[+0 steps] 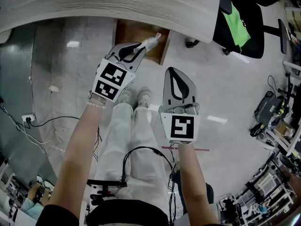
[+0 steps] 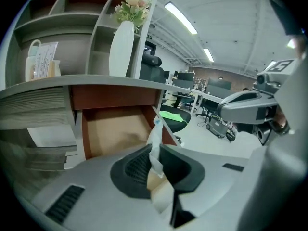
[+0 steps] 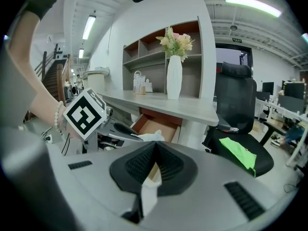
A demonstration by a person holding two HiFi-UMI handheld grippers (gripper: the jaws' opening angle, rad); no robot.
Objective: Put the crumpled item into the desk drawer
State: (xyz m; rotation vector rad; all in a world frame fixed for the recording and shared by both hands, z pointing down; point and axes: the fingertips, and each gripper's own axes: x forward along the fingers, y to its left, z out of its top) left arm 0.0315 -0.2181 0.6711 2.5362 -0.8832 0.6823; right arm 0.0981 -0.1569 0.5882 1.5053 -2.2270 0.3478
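1. Left tongs (image 1: 141, 50), in my left hand, are clenched on the crumpled white item (image 1: 152, 40). In the left gripper view the dark ribbed pads pinch its twisted strip between them.
2. The item's free end sticks out past the jaw tips. From the head view it shows over the inside of the open drawer (image 1: 136, 34), close to the drawer's right wall. Whether it touches the wood I cannot tell.
3. The drawer is pulled out from under the pale wood-grain desk (image 1: 117, 4), and its inside is brown.
4. My right tongs (image 1: 175, 73), in my right hand, are shut with their pads pressed together and nothing between them. They hang beside the left tongs, over the pale floor and short of the drawer.
5. A white vase of flowers (image 3: 174, 76) stands upright on the desk top above the drawer, with open shelf compartments behind it.
6. A black office chair (image 3: 236, 109) stands to the right of the desk, with a bright green cloth (image 3: 237, 155) lying on its seat.
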